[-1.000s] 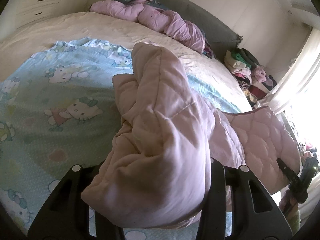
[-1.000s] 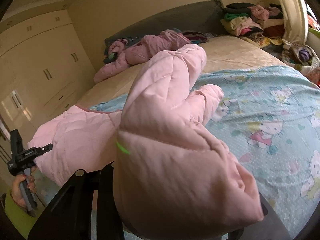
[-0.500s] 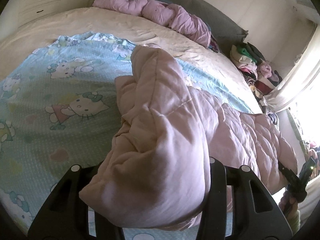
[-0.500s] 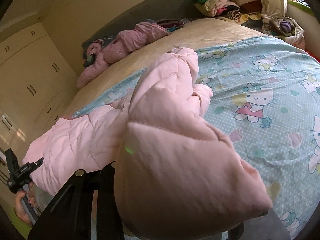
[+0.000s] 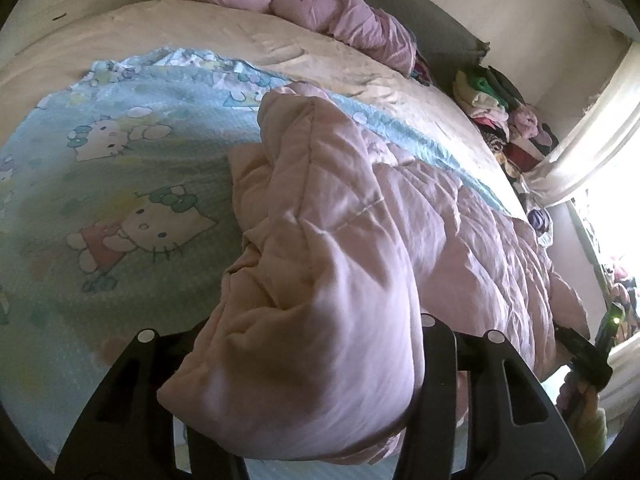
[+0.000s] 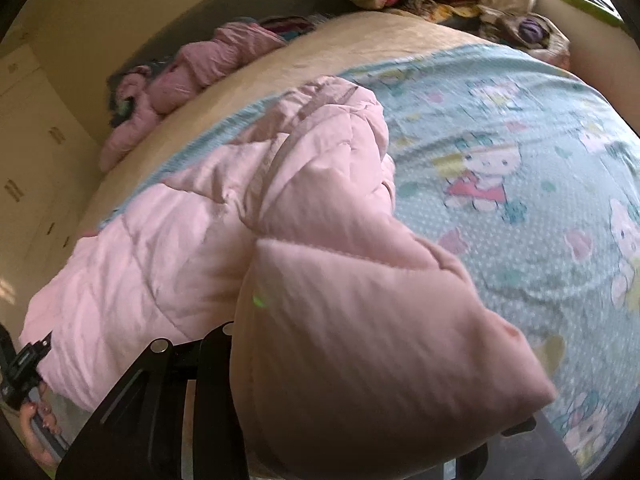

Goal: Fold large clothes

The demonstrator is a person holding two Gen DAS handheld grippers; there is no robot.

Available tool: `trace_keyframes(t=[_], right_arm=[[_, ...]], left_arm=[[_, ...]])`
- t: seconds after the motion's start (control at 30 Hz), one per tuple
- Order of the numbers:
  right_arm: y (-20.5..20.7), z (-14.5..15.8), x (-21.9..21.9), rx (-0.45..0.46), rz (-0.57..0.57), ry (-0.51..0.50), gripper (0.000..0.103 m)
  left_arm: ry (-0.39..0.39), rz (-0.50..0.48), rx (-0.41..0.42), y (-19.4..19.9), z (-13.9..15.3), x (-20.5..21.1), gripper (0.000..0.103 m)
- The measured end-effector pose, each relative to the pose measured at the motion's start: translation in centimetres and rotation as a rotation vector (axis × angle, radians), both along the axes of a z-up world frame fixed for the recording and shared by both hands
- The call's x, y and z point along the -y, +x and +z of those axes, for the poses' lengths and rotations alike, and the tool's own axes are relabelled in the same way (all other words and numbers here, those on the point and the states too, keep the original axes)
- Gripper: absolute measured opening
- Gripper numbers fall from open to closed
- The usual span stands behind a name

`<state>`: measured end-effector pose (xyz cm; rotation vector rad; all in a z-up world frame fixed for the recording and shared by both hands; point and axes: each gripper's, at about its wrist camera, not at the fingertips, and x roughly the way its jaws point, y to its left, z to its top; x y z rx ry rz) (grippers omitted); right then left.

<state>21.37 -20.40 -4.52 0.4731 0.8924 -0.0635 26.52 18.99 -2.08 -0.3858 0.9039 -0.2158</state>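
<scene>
Left wrist view: one pink quilted coat (image 5: 320, 240) was being lowered onto the bed (image 5: 120, 160)

Left gripper (image 5: 304, 412) was easing open around a bunched hem, right gripper (image 6: 360, 420) apparently clamped on another; both edges needed laying level along the bed's near edge. One more pink garment (image 5: 320, 12) lay by the headboard

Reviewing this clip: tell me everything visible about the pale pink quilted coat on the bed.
The pale pink quilted coat is puffy, padded fabric stitched in panels. It lies spread over the cartoon-cat blanket, rumpled, one part folded up into a ridge. A thick bunch sits between the left gripper fingers, whose jaws are opening; another bunch fills the right gripper. Between the two holds the body sags onto the bed. Zip, hood and sleeves cannot be told apart.
</scene>
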Motion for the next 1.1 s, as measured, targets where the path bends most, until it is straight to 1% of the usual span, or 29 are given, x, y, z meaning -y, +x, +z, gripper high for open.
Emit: trace_keyframes(t=[0.1,0.17,0.27,0.37,0.5,0.63,0.67,0.8,0.87,0.9,0.93,0.97,1.0,1.1], right_arm=[[-0.2,-0.4,-0.2,-0.020,-0.028,-0.014,0.034],[-0.4,-0.8,-0.2,-0.019,-0.040,-0.009,0.034],[-1.1,-1.4,-0.1,-0.009,-0.053,-0.009,0.034],[-1.4,-2.1,0.1,0.002,-0.057,-0.005,0.035],[-0.7,-2.5,0.2,-0.015,-0.046,-0.024,0.039],[-0.4,-2.8,0.6,-0.019,-0.032,-0.012,0.046],[-0.4,-2.9,0.8,-0.018,-0.031,0.001,0.047],[-0.3,-2.9,1.1,-0.018,-0.008,-0.001,0.053],[-0.2,-2.8,1.6,-0.019,-0.006,0.008,0.058],[-0.2,-2.9,1.7,-0.019,-0.007,0.014,0.066],[-0.3,-2.9,2.2,-0.018,-0.015,0.021,0.076],[-0.4,-2.9,2.5,-0.016,-0.025,0.025,0.080],[-0.5,-2.9,2.8,-0.016,-0.029,0.029,0.083],[-0.6,-2.9,3.4,-0.010,0.000,0.058,0.083]], left_arm=[[0.015,-0.022,-0.006,0.1,-0.2,0.2,0.040],[0.048,-0.039,-0.007,-0.2,-0.3,0.4,0.040],[0.071,-0.045,-0.010,-0.5,-0.7,0.4,0.040],[0.079,-0.031,-0.009,-0.8,-0.9,0.5,0.040],[0.094,0.001,-0.007,-1.0,-1.1,0.7,0.041],[0.101,0.030,-0.013,-1.1,-1.1,0.8,0.044],[0.107,0.036,-0.016,-1.2,-1.1,0.9,0.044],[0.129,0.055,-0.025,-1.3,-0.9,1.3,0.044],[0.134,0.063,-0.029,-1.3,-0.8,1.4,0.045],[0.137,0.067,-0.029,-1.3,-0.7,1.4,0.045],[0.141,0.070,-0.031,-1.4,-0.7,1.5,0.045],[0.145,0.075,-0.032,-1.4,-0.6,1.6,0.046],[0.147,0.077,-0.031,-1.5,-0.5,1.6,0.046],[0.160,0.087,-0.031,-1.7,-0.4,1.7,0.052]])
